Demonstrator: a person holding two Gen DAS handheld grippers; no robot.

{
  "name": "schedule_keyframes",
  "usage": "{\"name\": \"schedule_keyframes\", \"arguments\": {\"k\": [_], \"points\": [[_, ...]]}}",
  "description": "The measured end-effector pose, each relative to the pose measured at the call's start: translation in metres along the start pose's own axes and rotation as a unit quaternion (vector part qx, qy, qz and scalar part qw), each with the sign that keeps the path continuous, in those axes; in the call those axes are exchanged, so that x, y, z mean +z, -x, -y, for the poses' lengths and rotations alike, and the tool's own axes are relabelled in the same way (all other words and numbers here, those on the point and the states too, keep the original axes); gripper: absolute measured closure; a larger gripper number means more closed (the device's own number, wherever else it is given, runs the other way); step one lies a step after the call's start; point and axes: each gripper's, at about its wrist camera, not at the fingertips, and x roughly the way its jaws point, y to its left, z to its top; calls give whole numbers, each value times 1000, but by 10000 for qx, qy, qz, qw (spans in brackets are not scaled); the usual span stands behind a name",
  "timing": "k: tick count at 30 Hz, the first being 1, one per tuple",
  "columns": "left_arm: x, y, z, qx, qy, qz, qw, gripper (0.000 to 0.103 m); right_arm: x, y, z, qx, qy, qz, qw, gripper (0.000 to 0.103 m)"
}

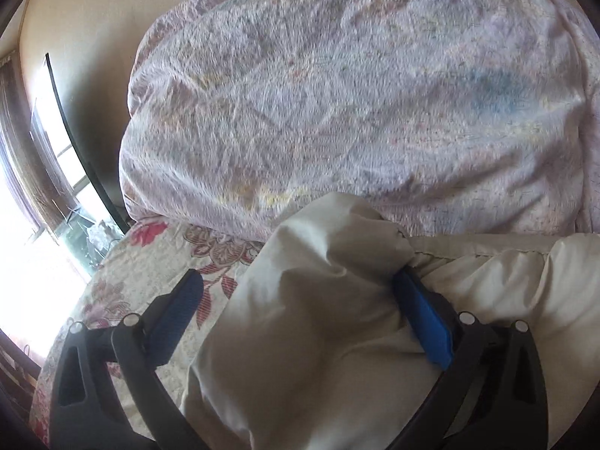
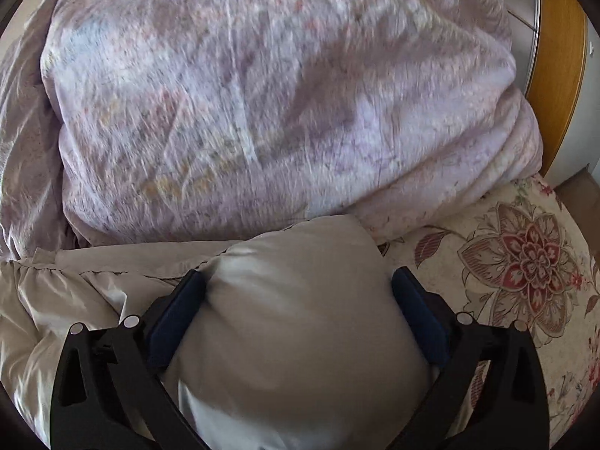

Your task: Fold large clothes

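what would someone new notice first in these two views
A big rumpled lilac quilt fills the upper part of both views, heaped on a floral bedspread. In front, puffy cream fabric bulges between the wide-open pads of the right gripper and the left gripper.

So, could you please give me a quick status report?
Left claw open, right claw open, both straddling cream garment. Folded lilac duvet bulks just ahead.

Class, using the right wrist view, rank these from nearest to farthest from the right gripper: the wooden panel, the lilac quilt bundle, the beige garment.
1. beige garment, between the right gripper's fingers.
2. lilac quilt bundle, straight ahead behind it.
3. wooden panel, far upper right.
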Motion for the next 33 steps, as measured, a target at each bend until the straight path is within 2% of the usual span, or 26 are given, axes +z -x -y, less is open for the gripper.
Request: {"name": "schedule_keyframes", "arguments": {"k": [5, 10, 16, 21, 25, 27, 29, 31, 33], "points": [[-1, -23, -3, -261, 161, -388, 9988, 2, -1, -10, -14, -470, 278, 19, 9985, 1], [-2, -34, 5, -180, 33, -584, 9981, 2, -1, -15, -29, -770, 497, -47, 9958, 1], [-3, -46, -1, -381, 152, -838, 9956, 2, 1, -31, -21, -604, 397, -236, 9971, 1], [-4, -56, -12, -673, 392, -977, 9922, 2, 7, -52, 17, -212, 89, -392, 9990, 1], [-6, -56, -33, -1063, 851, -868, 9869, 2, 9, -54, 40, 83, -211, -317, 9992, 1], [-9, -48, -55, -1308, 1285, -627, 9811, 2, 11, -49, 54, 147, -378, -111, 9991, 1], [-14, -36, -82, -1499, 1838, -293, 9710, 2, 7, -31, 73, 264, -740, 308, 9964, 1], [-20, -23, -113, -1486, 2201, -160, 9639, 2, -2, -9, 106, 180, -1338, 640, 9888, 1], [-24, -10, -141, -947, 2165, -149, 9716, 2, -11, 10, 134, -58, -1675, 656, 9837, 1]]}}
